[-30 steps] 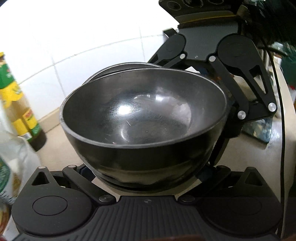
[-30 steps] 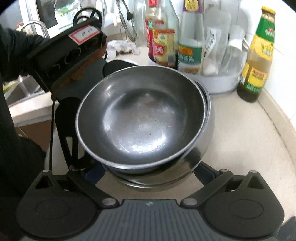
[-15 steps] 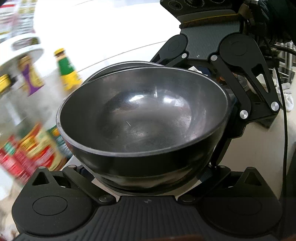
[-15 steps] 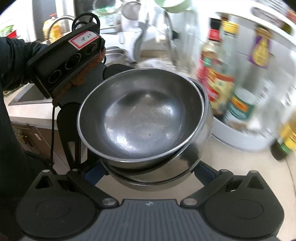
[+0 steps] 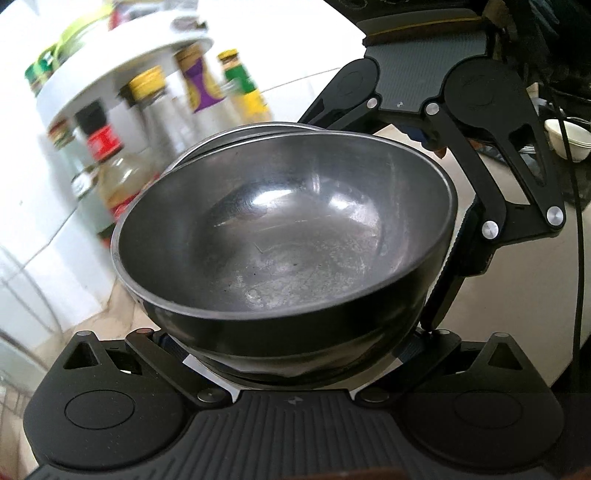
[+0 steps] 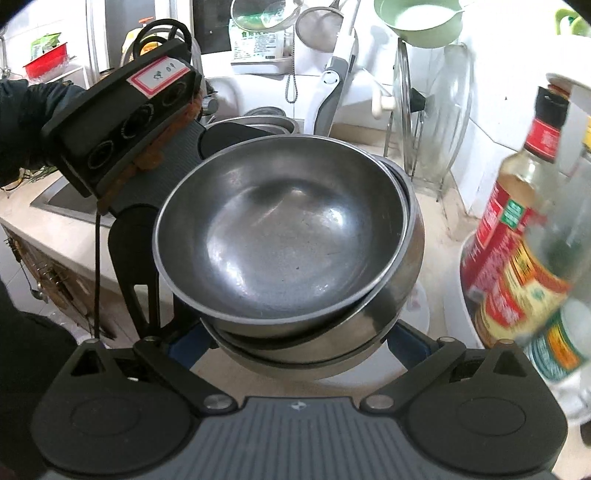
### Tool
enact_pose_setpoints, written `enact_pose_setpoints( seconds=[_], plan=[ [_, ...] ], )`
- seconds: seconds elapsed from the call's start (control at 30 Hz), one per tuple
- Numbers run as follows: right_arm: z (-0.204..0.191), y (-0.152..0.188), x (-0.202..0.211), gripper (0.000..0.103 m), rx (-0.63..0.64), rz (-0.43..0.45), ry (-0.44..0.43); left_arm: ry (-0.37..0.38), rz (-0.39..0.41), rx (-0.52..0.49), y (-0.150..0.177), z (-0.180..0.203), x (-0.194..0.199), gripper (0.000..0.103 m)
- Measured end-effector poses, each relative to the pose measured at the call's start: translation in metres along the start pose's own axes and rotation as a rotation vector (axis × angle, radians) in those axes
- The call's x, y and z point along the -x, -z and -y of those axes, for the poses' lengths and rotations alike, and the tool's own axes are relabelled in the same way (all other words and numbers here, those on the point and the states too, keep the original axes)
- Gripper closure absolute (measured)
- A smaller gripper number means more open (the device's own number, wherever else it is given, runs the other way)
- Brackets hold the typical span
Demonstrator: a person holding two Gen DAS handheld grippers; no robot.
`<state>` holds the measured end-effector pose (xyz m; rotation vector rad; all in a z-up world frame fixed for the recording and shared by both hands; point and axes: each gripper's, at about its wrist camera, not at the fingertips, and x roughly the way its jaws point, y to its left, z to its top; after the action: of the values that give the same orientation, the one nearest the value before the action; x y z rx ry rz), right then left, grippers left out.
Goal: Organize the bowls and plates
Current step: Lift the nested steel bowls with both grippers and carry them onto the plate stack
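A stack of nested steel bowls (image 5: 288, 236) fills both views, held in the air between the two grippers from opposite sides. My left gripper (image 5: 291, 354) is shut on the stack from its near side; its fingertips are hidden under the bowls. My right gripper (image 6: 295, 343) is shut on the same stack (image 6: 280, 236) from the other side, blue pads beside the lower bowl. In the left wrist view the right gripper (image 5: 476, 236) shows behind the bowls. In the right wrist view the left gripper (image 6: 125, 122) shows at the upper left.
A white turntable rack (image 5: 122, 70) with several sauce bottles (image 6: 517, 236) stands close on the right of the bowls. A sink (image 6: 70, 203), a steel pot (image 6: 266, 118), a glass lid on a stand (image 6: 432, 110) and a green bowl (image 6: 421, 22) lie behind. Beige counter (image 6: 439, 240) below.
Both grippers have swung together with the bowl stack. The bottle rack has come much closer, and the sink and back wall have come into the right wrist view.
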<state>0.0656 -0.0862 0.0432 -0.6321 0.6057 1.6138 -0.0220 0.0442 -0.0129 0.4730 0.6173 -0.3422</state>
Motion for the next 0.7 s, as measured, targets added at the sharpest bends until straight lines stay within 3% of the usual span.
enact_pose_setpoints(
  seconds=[0.2, 0.43, 0.7],
  plan=[
    [0.02, -0.015, -0.034, 0.003, -0.033, -0.02, -0.005, 0.021, -0.051, 0.049, 0.02, -0.034, -0.017, 0.0],
    [0.044, -0.012, -0.07, 0.003, -0.093, -0.06, -0.001, 0.069, -0.092, 0.071, 0.039, -0.046, -0.036, 0.0],
    [0.052, -0.005, -0.068, 0.003, -0.139, -0.043, -0.011, 0.08, -0.105, 0.073, 0.032, -0.05, -0.037, 0.0]
  ],
)
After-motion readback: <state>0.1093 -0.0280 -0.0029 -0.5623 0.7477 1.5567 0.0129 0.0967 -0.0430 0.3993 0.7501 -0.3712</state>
